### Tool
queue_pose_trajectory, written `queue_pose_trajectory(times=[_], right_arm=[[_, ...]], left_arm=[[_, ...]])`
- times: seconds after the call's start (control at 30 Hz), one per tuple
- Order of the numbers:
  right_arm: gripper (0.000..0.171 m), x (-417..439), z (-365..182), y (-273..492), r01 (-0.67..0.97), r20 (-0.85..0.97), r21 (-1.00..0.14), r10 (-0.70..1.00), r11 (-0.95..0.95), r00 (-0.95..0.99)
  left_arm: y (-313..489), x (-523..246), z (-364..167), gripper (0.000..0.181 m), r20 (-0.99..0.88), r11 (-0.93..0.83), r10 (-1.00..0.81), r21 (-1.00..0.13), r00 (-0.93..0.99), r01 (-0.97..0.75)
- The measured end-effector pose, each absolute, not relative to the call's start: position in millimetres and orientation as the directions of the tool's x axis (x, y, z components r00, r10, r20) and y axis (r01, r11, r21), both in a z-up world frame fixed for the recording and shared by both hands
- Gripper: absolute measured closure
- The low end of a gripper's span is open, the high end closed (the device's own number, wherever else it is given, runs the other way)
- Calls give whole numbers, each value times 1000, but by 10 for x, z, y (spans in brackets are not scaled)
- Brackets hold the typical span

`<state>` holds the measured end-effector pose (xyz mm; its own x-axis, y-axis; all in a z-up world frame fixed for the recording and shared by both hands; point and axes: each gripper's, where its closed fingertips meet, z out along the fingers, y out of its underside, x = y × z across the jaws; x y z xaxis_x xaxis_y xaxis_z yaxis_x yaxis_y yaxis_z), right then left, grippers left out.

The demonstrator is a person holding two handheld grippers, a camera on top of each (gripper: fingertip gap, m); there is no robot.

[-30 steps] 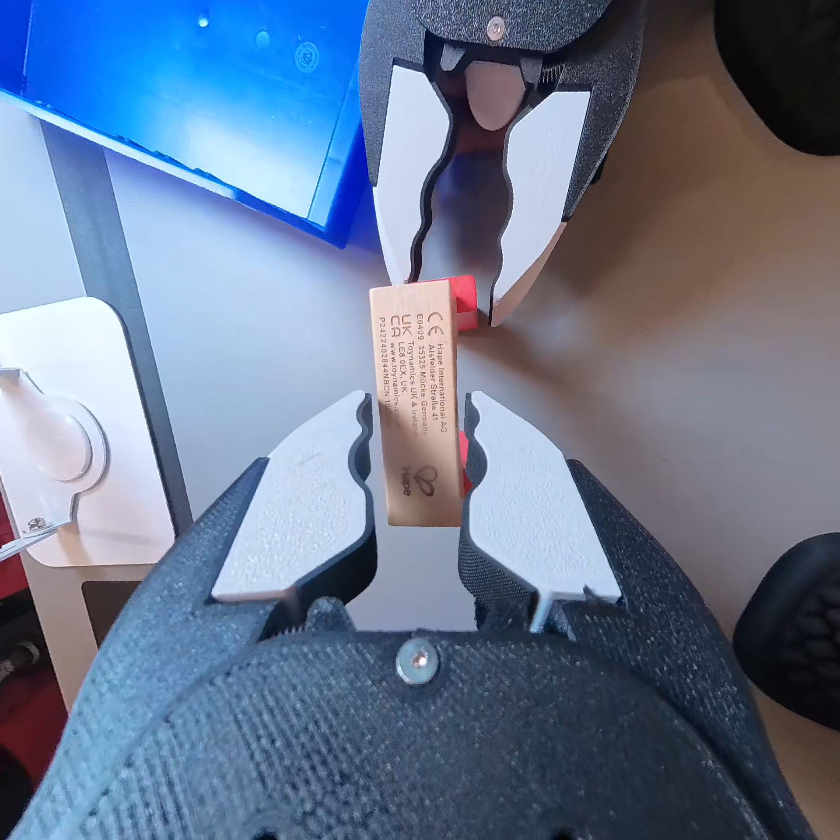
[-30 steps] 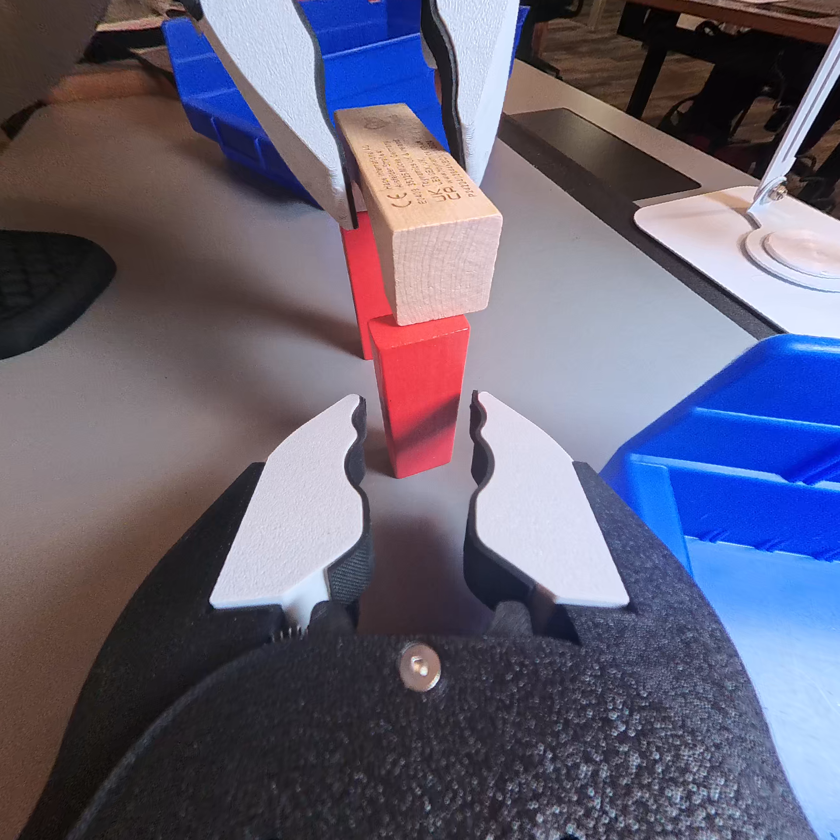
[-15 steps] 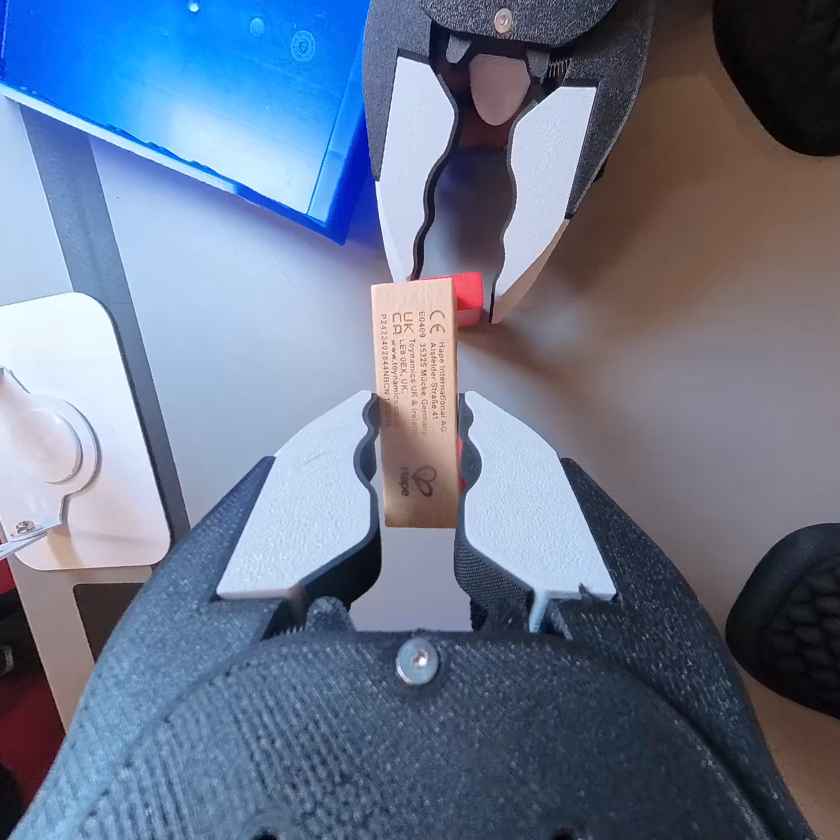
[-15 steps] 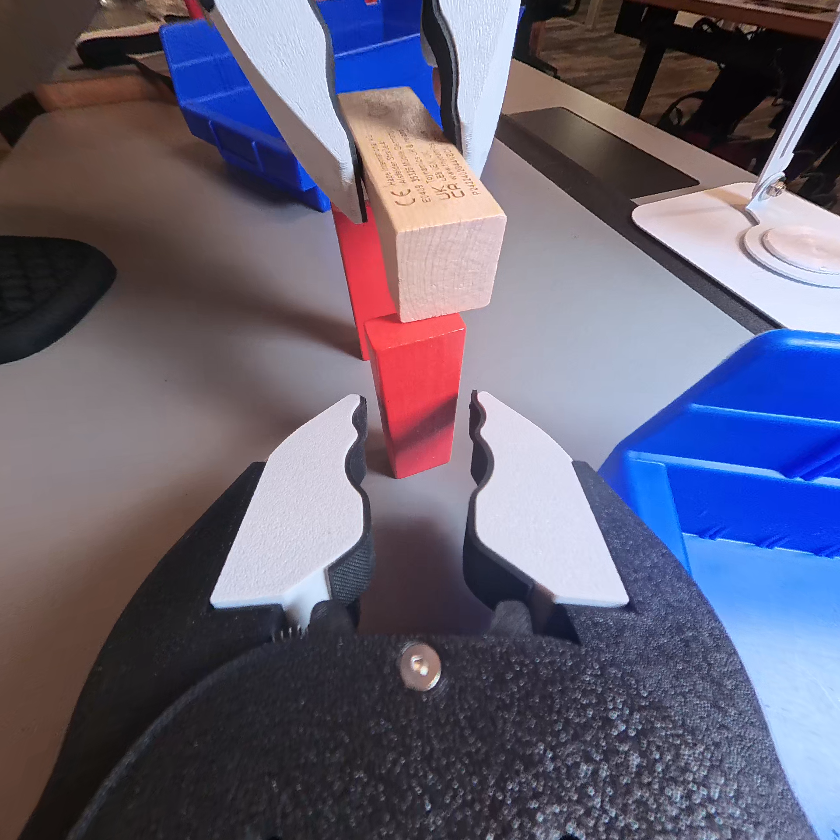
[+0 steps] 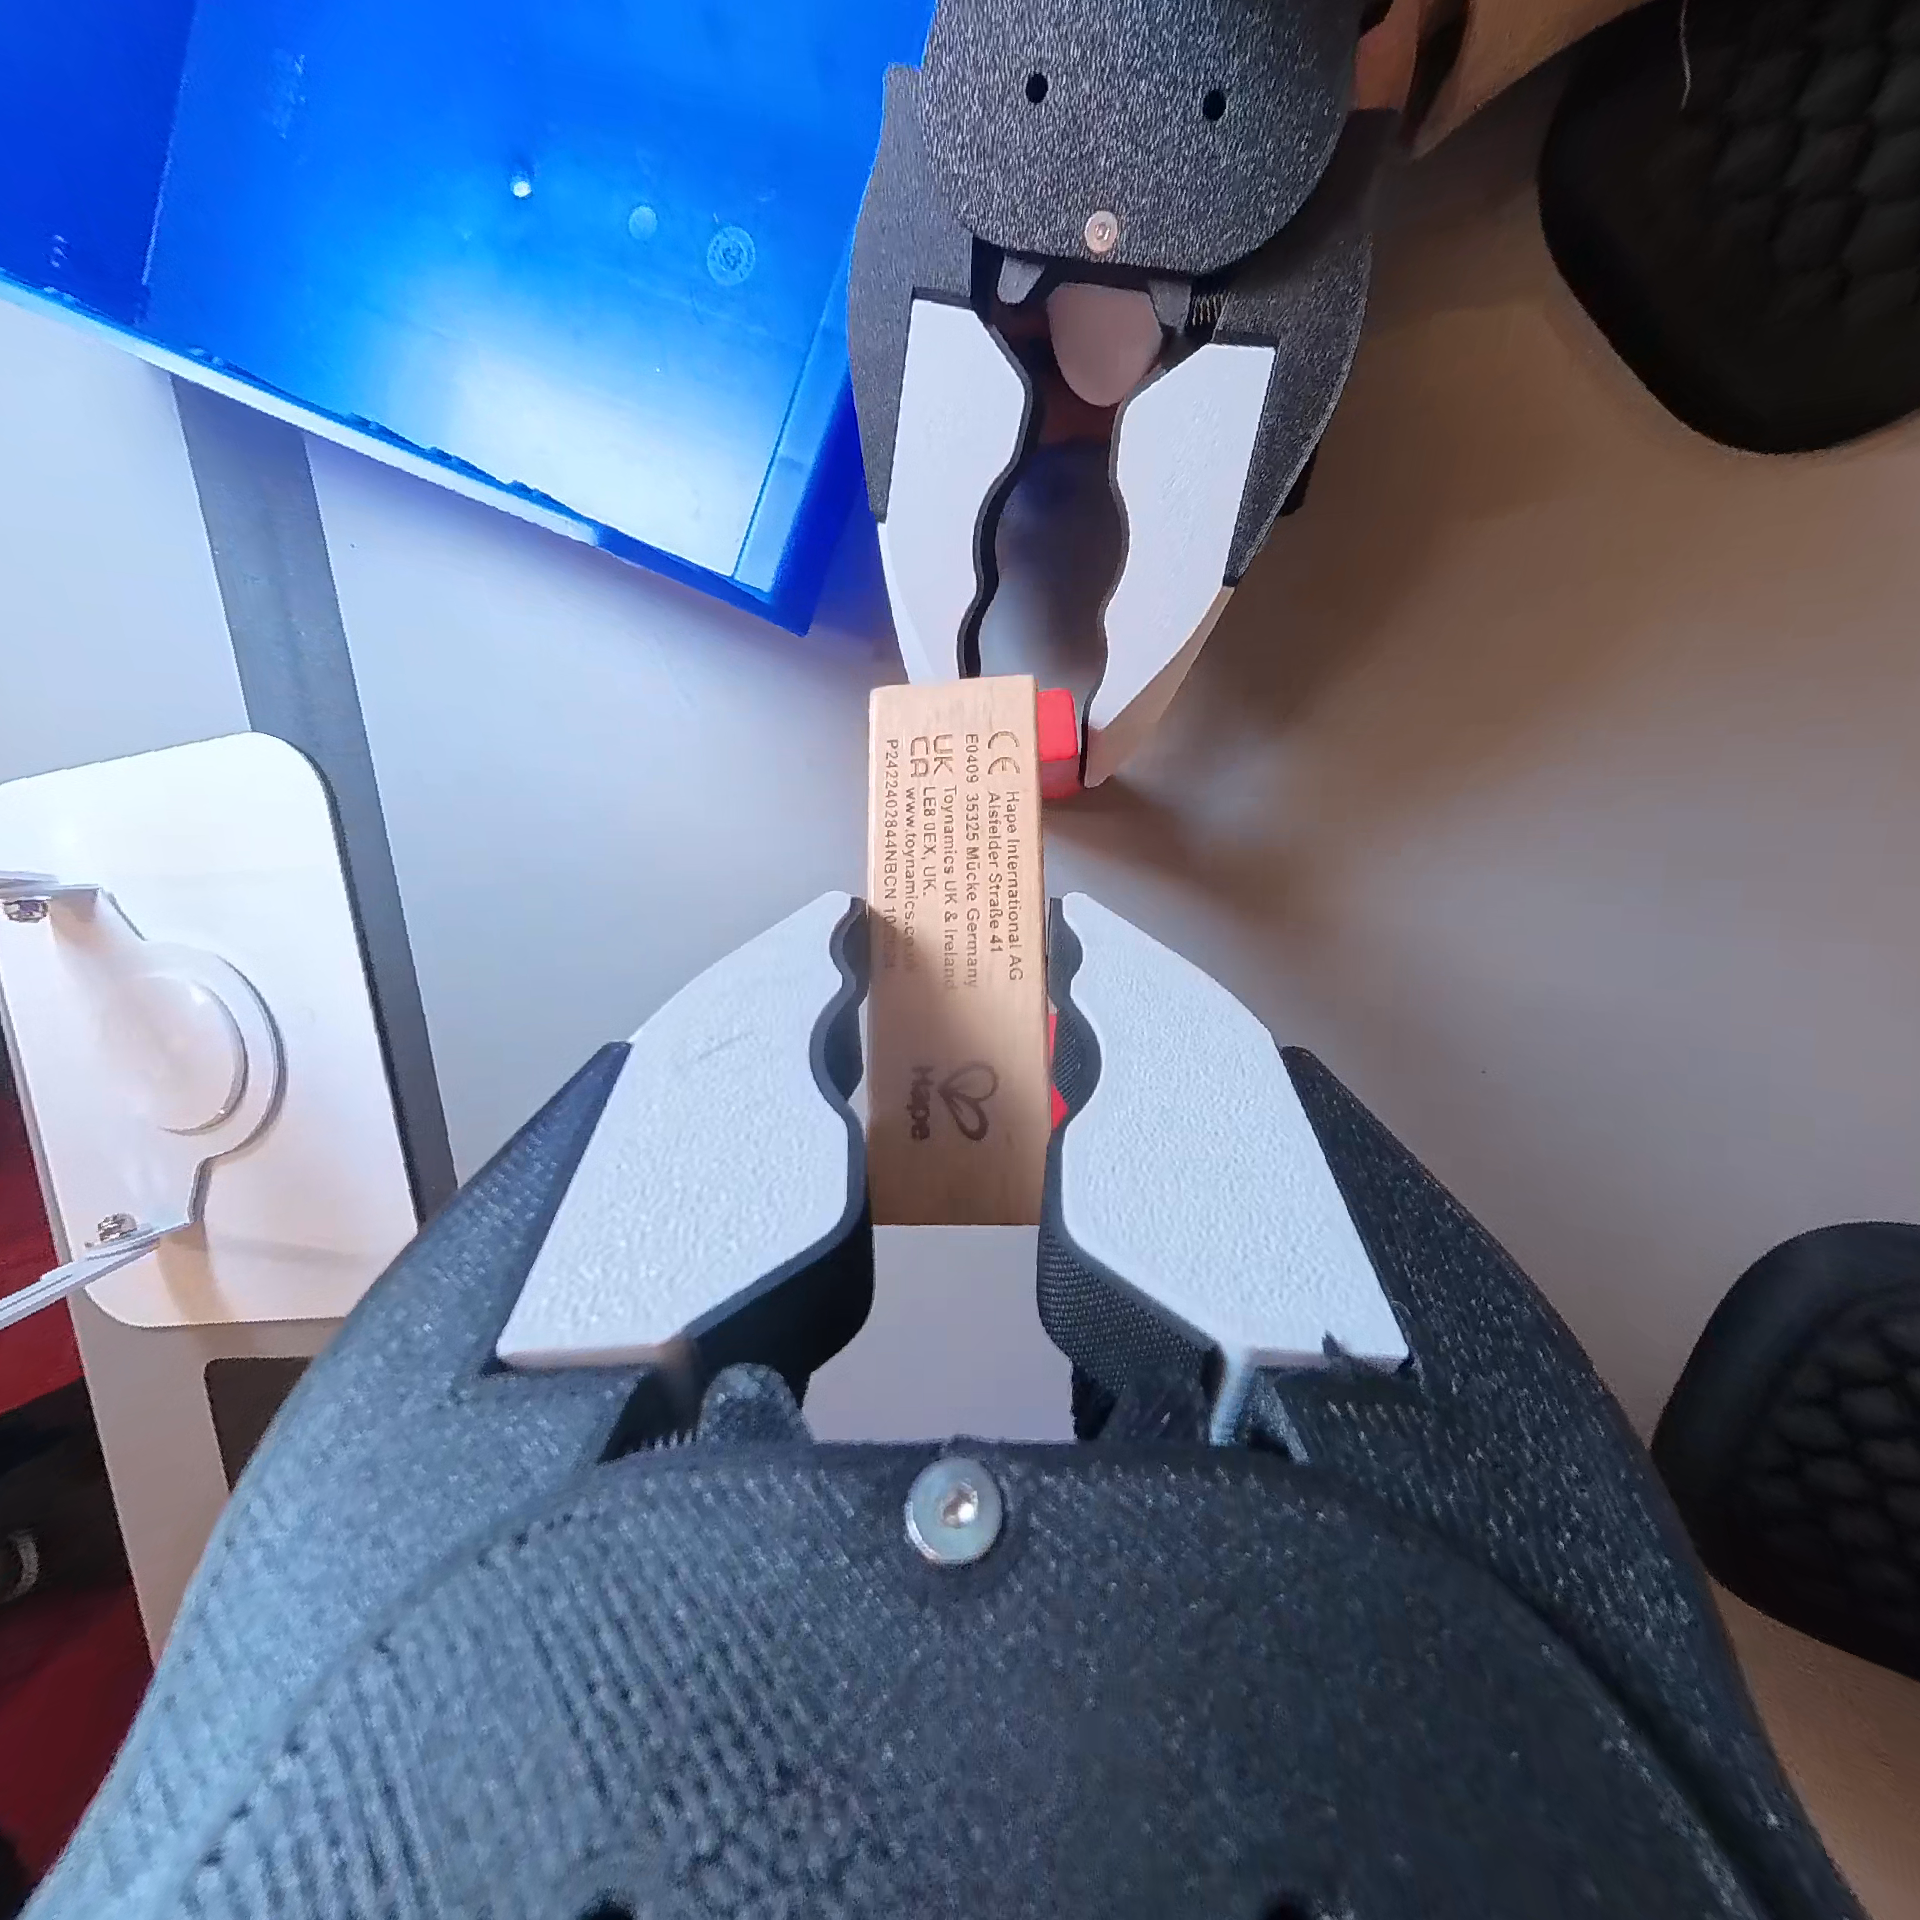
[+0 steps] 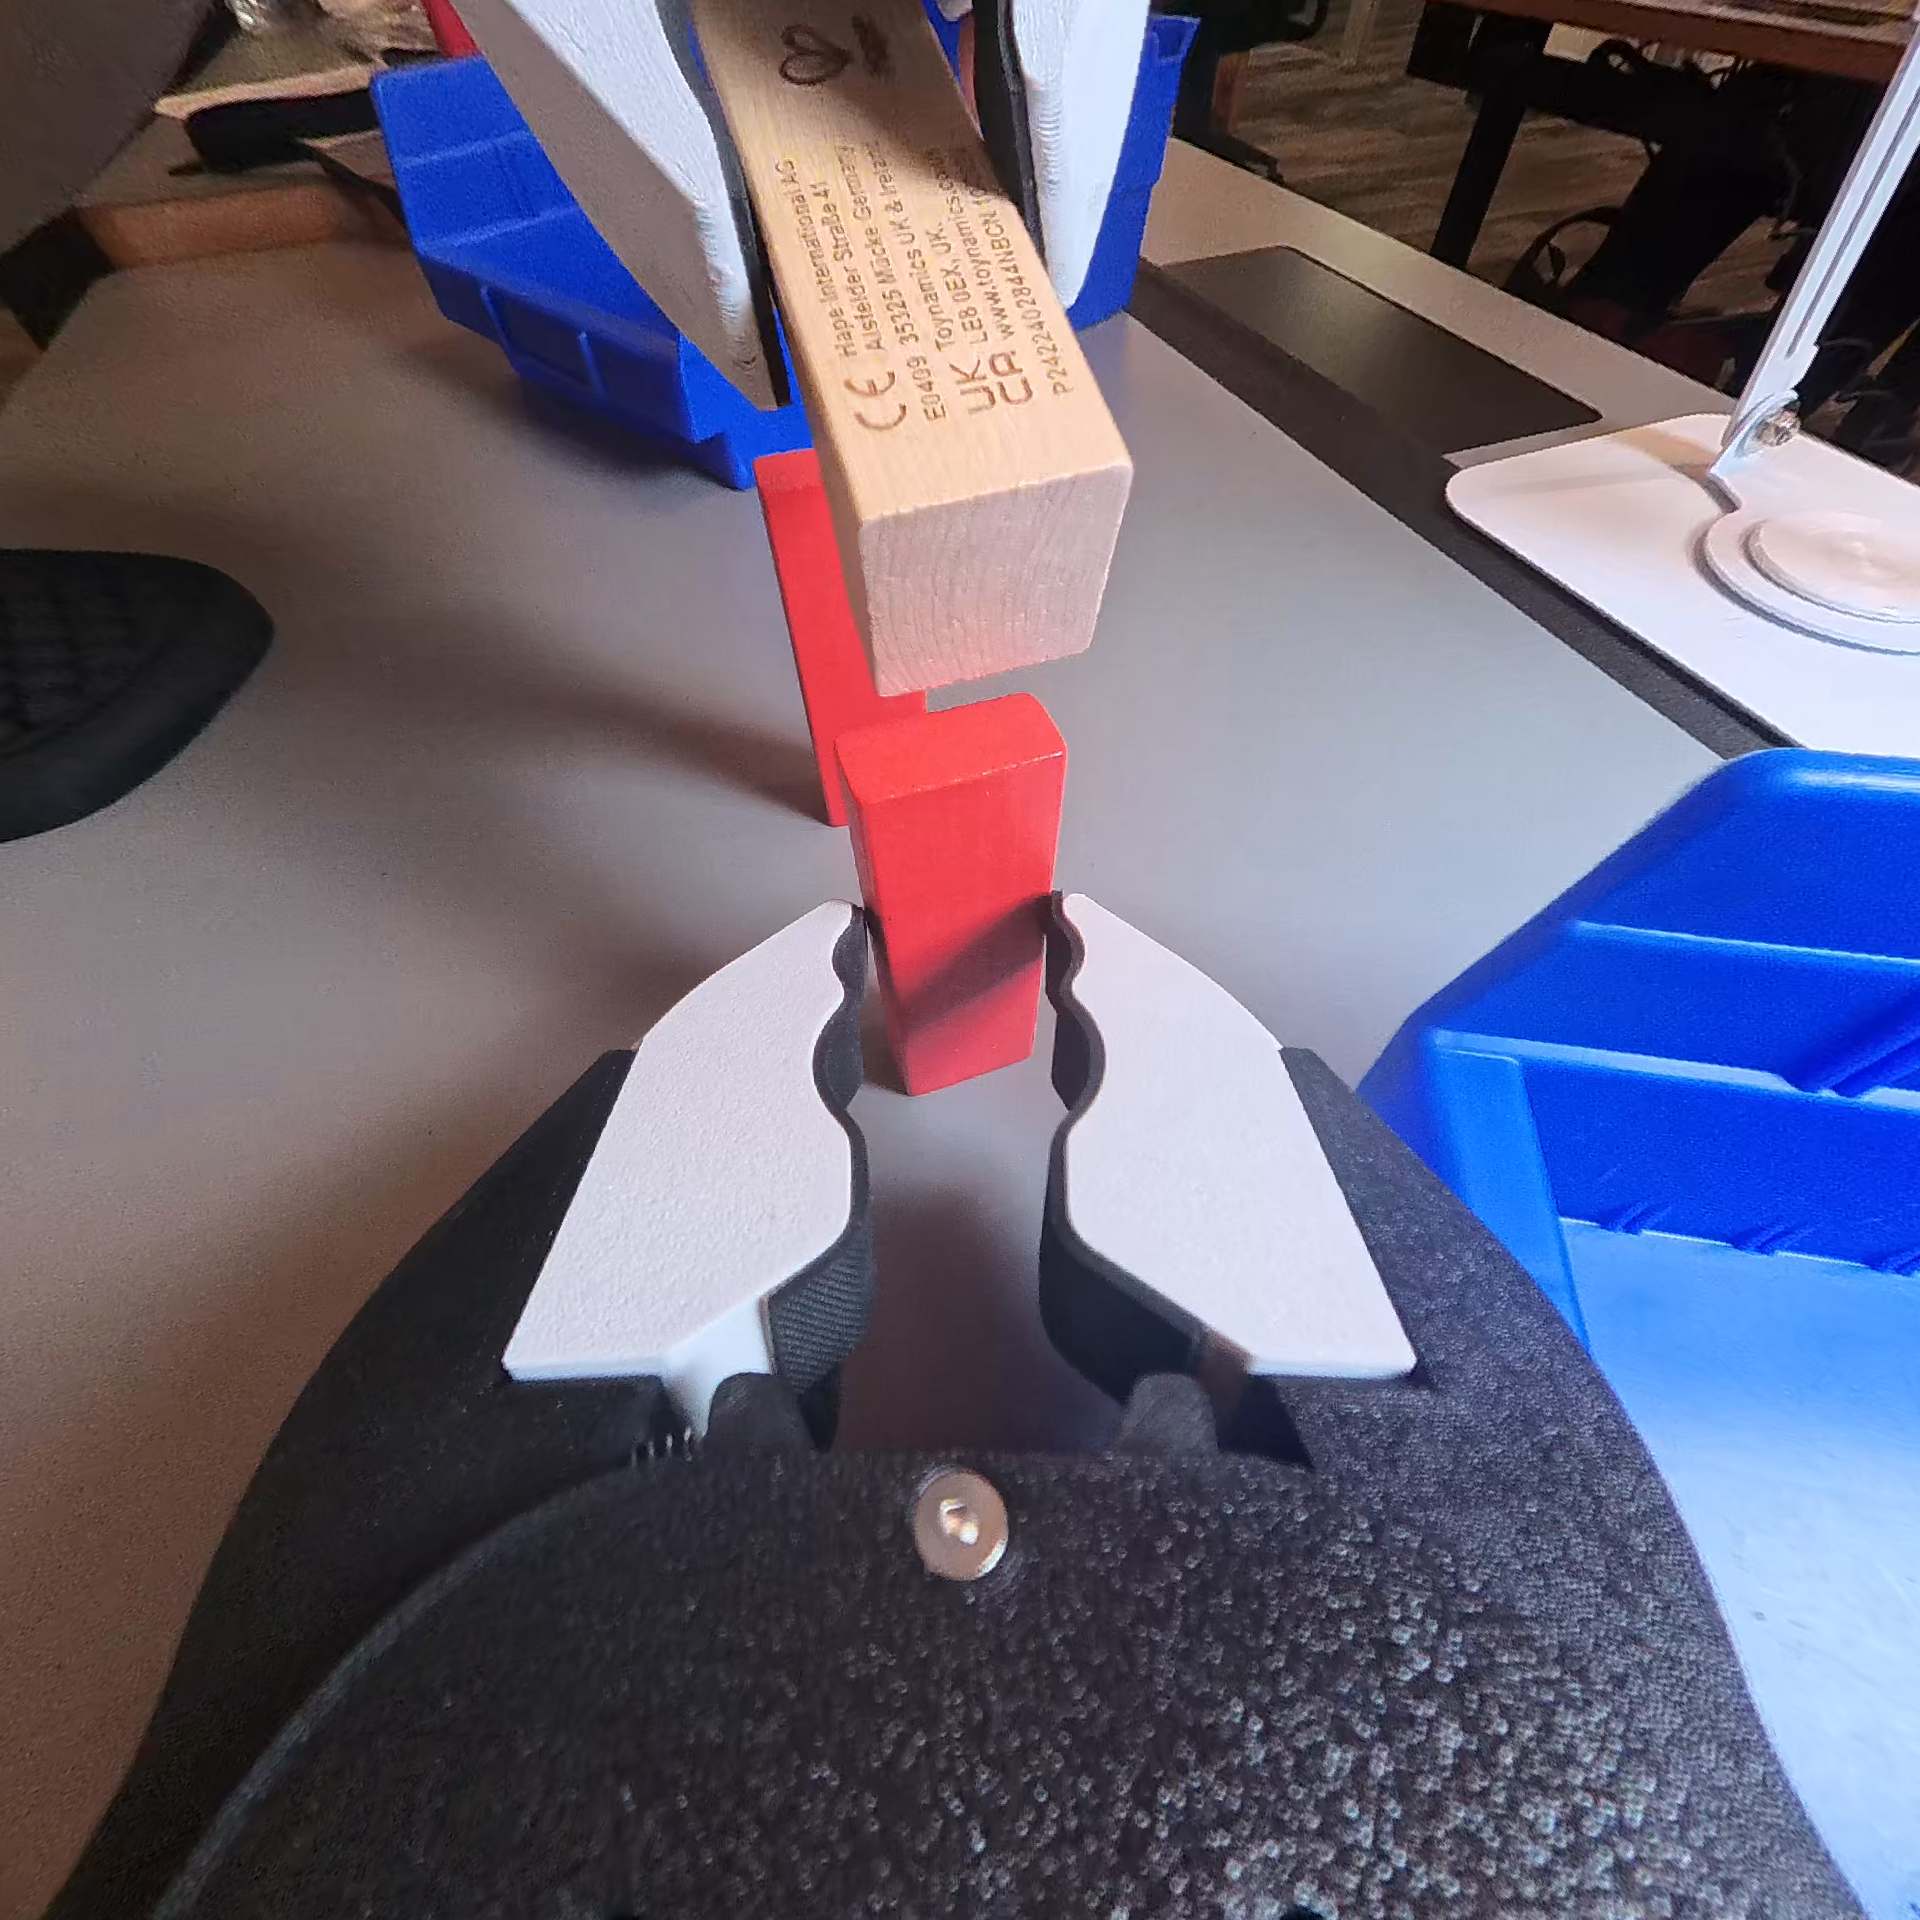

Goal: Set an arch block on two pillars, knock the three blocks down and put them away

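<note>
Wooden block (image 5: 954,966) gripped by left claw (image 5: 956,914), right claw (image 6: 956,914) clasping red pillar (image 6: 956,894).

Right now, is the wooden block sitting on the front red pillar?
Apart. The right wrist view shows a thin strip of grey table between the wooden block and the top of the front red pillar.

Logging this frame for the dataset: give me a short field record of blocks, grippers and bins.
wooden block: held in the left gripper, tilted, its near end just above the near pillar, small gap visible
near red pillar: upright on the table, between the right gripper fingers
far red pillar: upright, behind the near one
right gripper: around the near pillar's lower part; contact unclear
blue bins: one near right, one far behind the blocks
lamp base: white, far right
</note>
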<state>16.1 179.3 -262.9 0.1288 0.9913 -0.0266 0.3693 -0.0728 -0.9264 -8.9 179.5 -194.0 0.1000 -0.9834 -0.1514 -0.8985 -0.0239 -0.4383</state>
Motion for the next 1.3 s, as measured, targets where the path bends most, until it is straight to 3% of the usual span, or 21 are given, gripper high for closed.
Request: queue_pose_trajectory(times=[0.27, 1.0, 1.3], right_arm=[[138, 115, -2605, 1772, 357, -24, -932, 992, -67, 125], [138, 72, -2631, 1784, 370, -28, -926, 989, -79, 143], [124, 92, -2604, 1783, 357, -27, -931, 989, -79, 148]], left_arm=[[1788, -67, -1819, 147, -160, -13, -981, -522, 113, -853], [1817, -108, -1844, 148, -164, -25, -977, -551, 138, -834], [1819, -90, -1889, 148, -147, -39, -977, -585, 153, -810]])
